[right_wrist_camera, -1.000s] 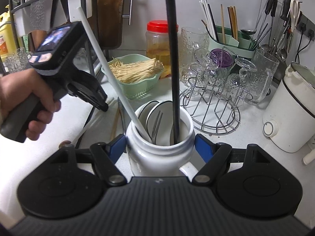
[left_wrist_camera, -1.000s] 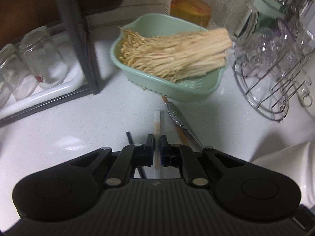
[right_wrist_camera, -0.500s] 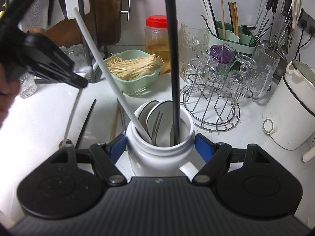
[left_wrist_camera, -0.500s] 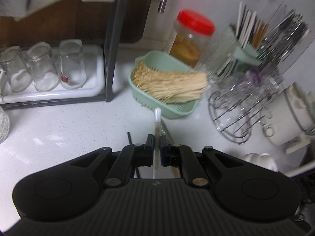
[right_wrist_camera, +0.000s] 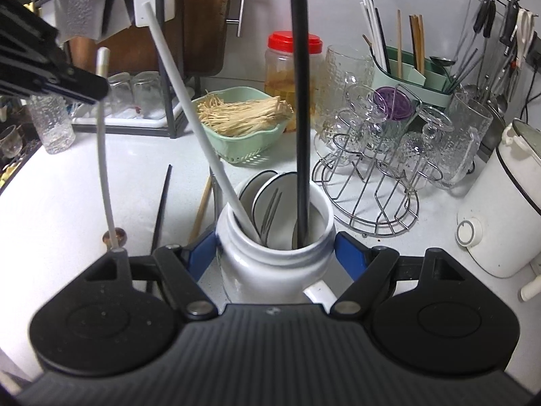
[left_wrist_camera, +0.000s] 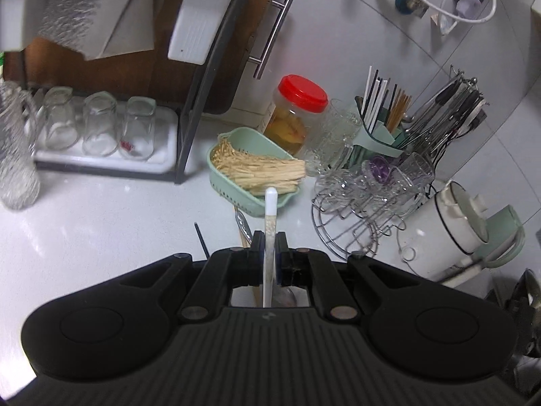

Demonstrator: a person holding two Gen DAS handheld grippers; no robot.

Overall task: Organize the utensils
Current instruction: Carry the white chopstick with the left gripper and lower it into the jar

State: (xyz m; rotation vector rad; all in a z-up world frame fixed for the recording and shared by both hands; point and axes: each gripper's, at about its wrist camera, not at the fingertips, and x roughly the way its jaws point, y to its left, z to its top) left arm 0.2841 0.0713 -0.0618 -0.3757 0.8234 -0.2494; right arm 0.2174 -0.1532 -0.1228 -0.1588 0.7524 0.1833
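Our left gripper [left_wrist_camera: 269,250] is closed tight on a long white chopstick [left_wrist_camera: 270,223], whose rounded end sticks out just past the fingertips. In the right wrist view this same white chopstick [right_wrist_camera: 103,155] hangs lifted off the white countertop [right_wrist_camera: 67,196], its lower end hidden behind the body of our right gripper.

Our right gripper [right_wrist_camera: 275,250] has its blue-padded jaws on either side of a white ceramic utensil jar [right_wrist_camera: 274,264]. The jaws have just been opening a little; we cannot tell whether the pads still press on the jar. The jar stands on the countertop and holds a second white chopstick [right_wrist_camera: 192,125] leaning left, a black chopstick [right_wrist_camera: 301,101] standing nearly upright, a metal fork [right_wrist_camera: 270,213] and two white spoons with dark rims [right_wrist_camera: 267,193].

On the countertop left of the jar lie a loose black chopstick [right_wrist_camera: 162,203] and a wooden chopstick [right_wrist_camera: 203,203]. Behind them sits a pale green plastic basket [right_wrist_camera: 243,149] filled with thin pale strands. Right of the jar stands a round wire rack [right_wrist_camera: 368,203] with clear glasses hung on it.
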